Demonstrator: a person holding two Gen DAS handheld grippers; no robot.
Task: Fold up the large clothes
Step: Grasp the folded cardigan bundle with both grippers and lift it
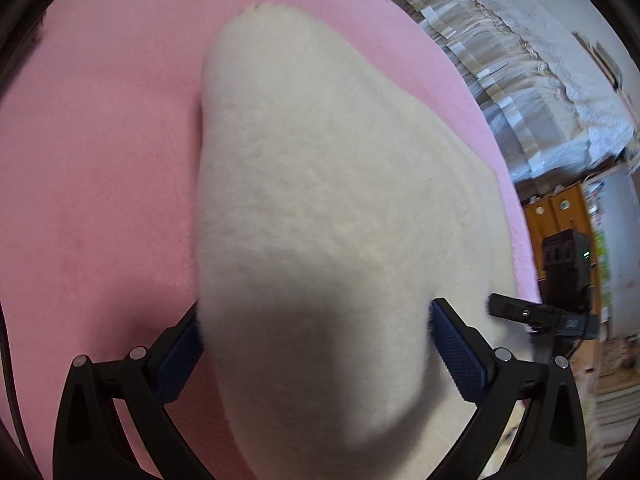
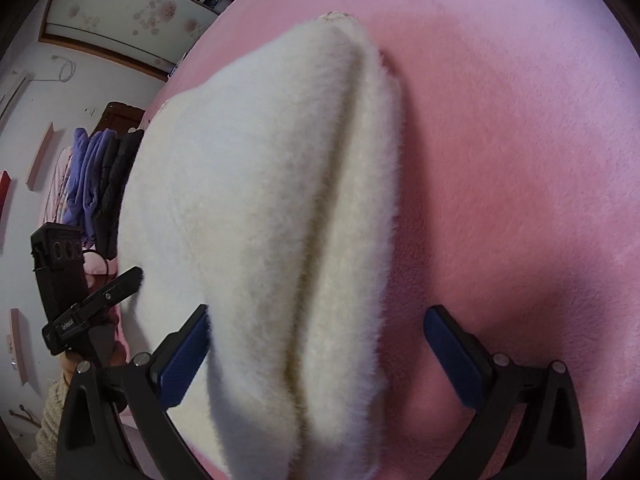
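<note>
A large cream fleece garment (image 1: pixel 320 208) lies folded on a pink bed cover (image 1: pixel 100 140). My left gripper (image 1: pixel 316 344) is open, its blue-padded jaws set wide on either side of the garment's near end. In the right wrist view the same garment (image 2: pixel 260 220) shows a lengthwise fold crease. My right gripper (image 2: pixel 316 344) is open too, with the garment's right edge between its jaws and pink cover (image 2: pixel 520 160) under the right jaw. The other gripper shows at the left edge of the right wrist view (image 2: pixel 80 316) and at the right edge of the left wrist view (image 1: pixel 540 316).
Curtains (image 1: pixel 500 60) hang beyond the bed's far edge. A wooden cabinet (image 1: pixel 560 208) stands at the right. In the right wrist view, purple and dark clothes (image 2: pixel 100 176) hang at the left and a wardrobe (image 2: pixel 132 16) stands behind.
</note>
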